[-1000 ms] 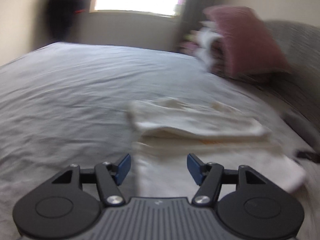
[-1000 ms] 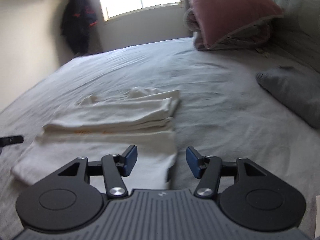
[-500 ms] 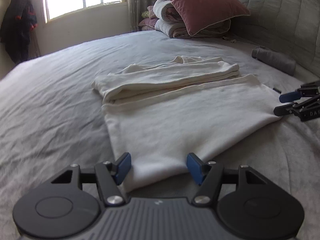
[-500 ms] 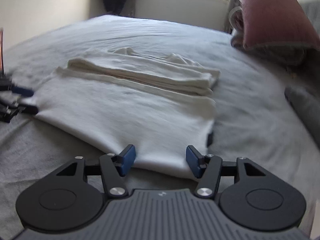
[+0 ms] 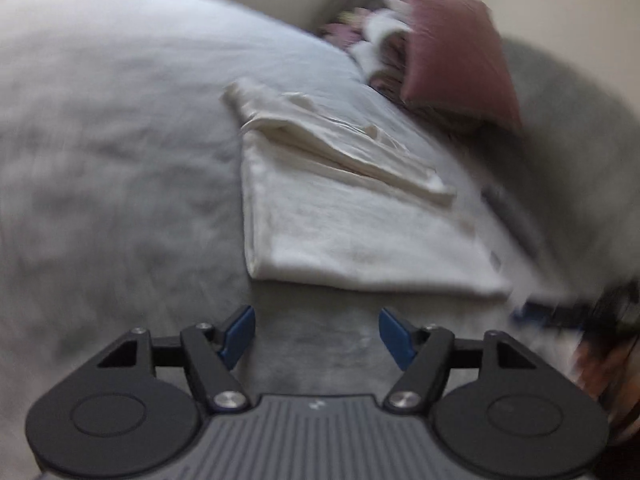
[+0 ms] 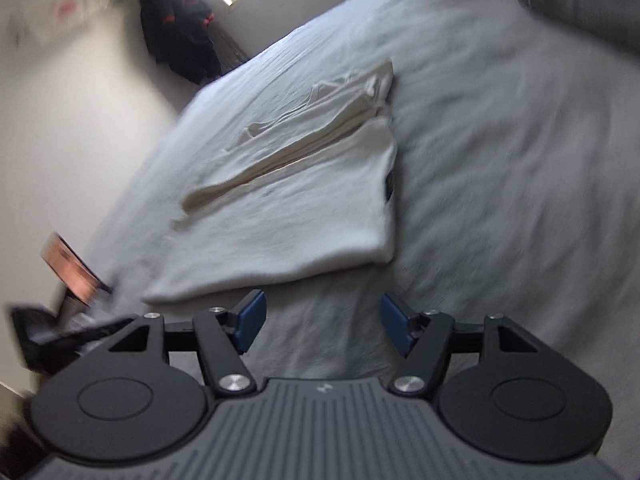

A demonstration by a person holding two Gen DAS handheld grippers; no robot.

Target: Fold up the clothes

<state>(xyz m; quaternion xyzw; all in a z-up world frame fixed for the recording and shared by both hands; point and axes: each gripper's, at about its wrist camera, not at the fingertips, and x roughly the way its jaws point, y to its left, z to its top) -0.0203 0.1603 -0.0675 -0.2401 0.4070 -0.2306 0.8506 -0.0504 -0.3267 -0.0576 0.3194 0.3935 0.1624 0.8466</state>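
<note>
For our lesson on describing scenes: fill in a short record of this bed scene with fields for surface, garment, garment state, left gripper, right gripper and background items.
surface: bed with grey sheet
garment: cream garment, lying flat on the sheet
garment state: partly folded, a folded band across its far end
left gripper: jaws opening, nothing between them, short of the garment's near edge
right gripper: jaws opening, nothing between them, short of the garment's near edge
background items: pink pillow; dark clothing hanging by the window

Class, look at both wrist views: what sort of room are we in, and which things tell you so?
Most likely a bedroom. A wide bed with a wrinkled grey sheet fills both views, a dusty-pink velvet pillow sits at its head, and a cream, partly folded garment lies on it.
</note>
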